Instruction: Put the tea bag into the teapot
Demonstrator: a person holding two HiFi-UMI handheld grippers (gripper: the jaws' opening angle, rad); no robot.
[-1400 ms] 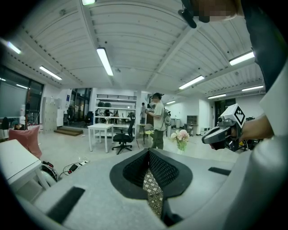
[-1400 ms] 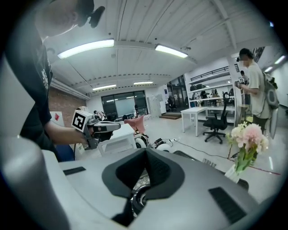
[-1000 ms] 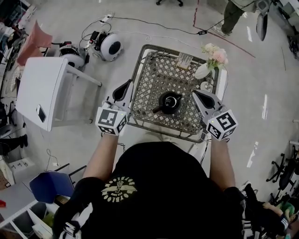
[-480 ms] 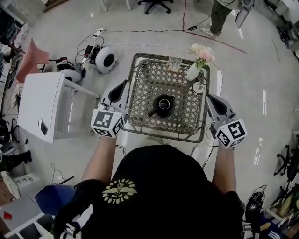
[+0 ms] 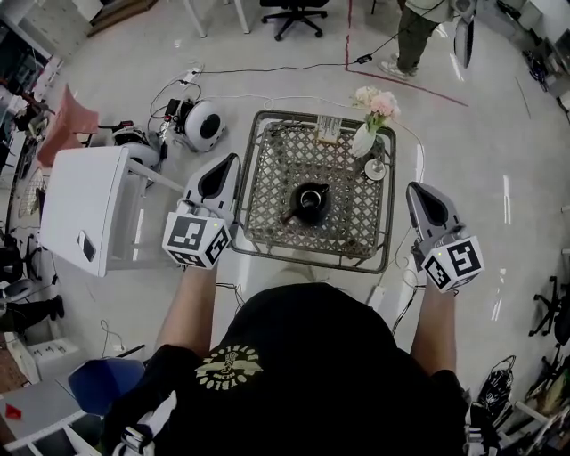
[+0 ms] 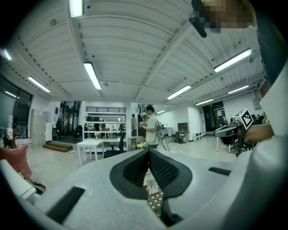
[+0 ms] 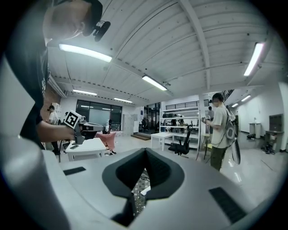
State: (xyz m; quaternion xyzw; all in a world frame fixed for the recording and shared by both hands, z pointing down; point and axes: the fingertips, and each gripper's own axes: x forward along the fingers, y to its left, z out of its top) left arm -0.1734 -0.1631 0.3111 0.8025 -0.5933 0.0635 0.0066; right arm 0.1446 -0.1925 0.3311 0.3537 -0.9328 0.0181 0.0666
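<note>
A black teapot point(image 5: 309, 203) stands in the middle of a wire-mesh table point(image 5: 267, 233), its spout toward the near left. A small printed packet point(image 5: 329, 130), perhaps the tea bag, lies at the table's far edge. It also shows through the gap under the left jaws as the packet point(image 6: 153, 184). My left gripper point(image 5: 234, 158) hovers beside the table's left edge, jaws shut and empty point(image 6: 148, 152). Off the table's right side, my right gripper point(image 5: 416, 188) is also shut with nothing between its pads point(image 7: 145, 150). Neither gripper touches the teapot.
A white vase of flowers point(image 5: 367, 134) and a small white dish point(image 5: 375, 169) stand at the table's far right corner. A white side table point(image 5: 85, 205) is on the left, round devices point(image 5: 205, 125) and cables lie on the floor, and a person point(image 5: 414, 27) stands beyond.
Both grippers have drawn outward from the table's near edge. The left moved up along the table's left side; the right swung off to the right of the table. The teapot stayed put.
</note>
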